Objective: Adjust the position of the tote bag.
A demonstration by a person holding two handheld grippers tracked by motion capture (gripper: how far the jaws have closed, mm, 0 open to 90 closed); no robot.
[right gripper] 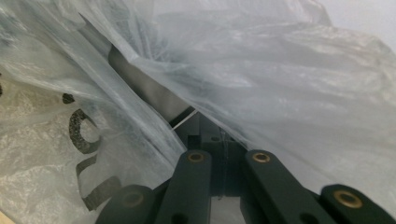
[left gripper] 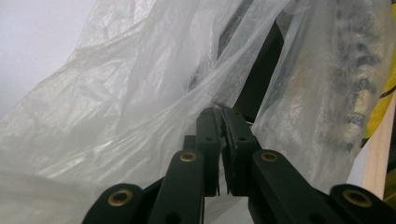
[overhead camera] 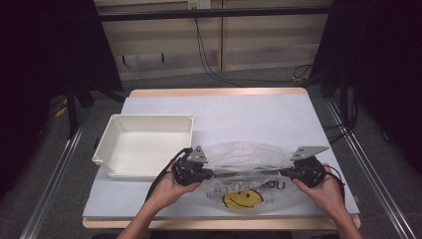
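Holding: left gripper (overhead camera: 211,174) and right gripper (overhead camera: 282,172) are each pinching the plastic bag (overhead camera: 244,164), fingers (left gripper: 208,135) clenched on its film.
Bag: lying stretched between both grippers on the surface (overhead camera: 239,112), beside the white tray (overhead camera: 144,144).

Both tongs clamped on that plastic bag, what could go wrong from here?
1. The left tongs pinch only a thin fold of the clear plastic bag with the yellow smiley face; the film could slip out or tear if pulled.
2. The right tongs are buried in film, so their hold is hard to check.
3. The bag lies near the table's front edge and could slide off.
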